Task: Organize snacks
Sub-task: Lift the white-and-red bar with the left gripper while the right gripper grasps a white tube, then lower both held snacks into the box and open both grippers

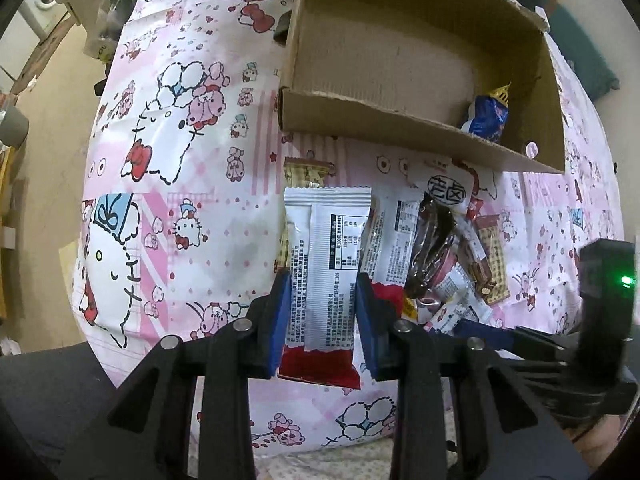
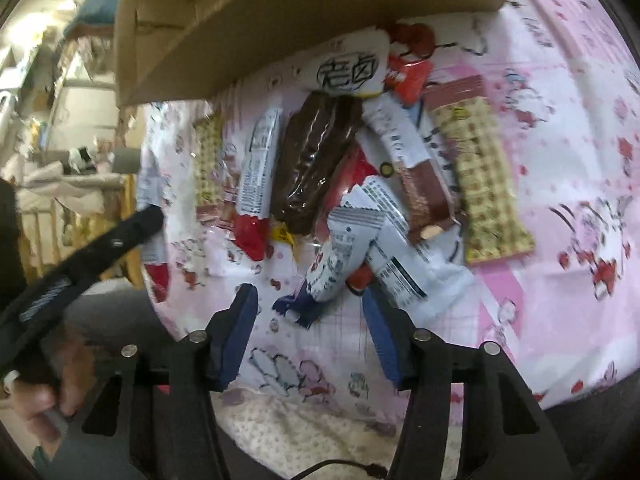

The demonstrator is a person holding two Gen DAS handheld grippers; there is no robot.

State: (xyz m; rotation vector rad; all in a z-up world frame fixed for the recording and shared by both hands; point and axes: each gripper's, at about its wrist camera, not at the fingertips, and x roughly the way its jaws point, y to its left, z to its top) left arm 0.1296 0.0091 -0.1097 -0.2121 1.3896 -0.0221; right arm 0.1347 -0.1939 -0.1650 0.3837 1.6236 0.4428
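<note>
Nearest the left wrist camera, the left tool (image 1: pixel 322 300) is clenched on a white-and-red snack packet (image 1: pixel 322 280), blue pads pressing both its long edges, held above the pink cartoon-print cloth (image 1: pixel 180 200) covering the worktop. Beyond it stands a cardboard box (image 1: pixel 400 128), open side towards the camera, with one blue-wrapped snack (image 1: pixel 490 116) in its right corner (the rest of its floor looks bare). Right of the held packet lies the snack pile (image 1: pixel 444 256), and at the far right edge the other tool's black body (image 1: pixel 600 300) juts in.

From the right wrist view, the left tool's arm (image 2: pixel 80 264) crosses the left side, a hand (image 2: pixel 40 392) below it. The right tool (image 2: pixel 312 312) is released, its pads straddling the near end of a white-and-navy packet (image 2: pixel 340 264) without pressing it. Behind lie a dark chocolate bar (image 2: pixel 316 160) and a long checked packet (image 2: pixel 484 180); the box wall (image 2: pixel 320 12) looms over them. This view is blurred.
</note>
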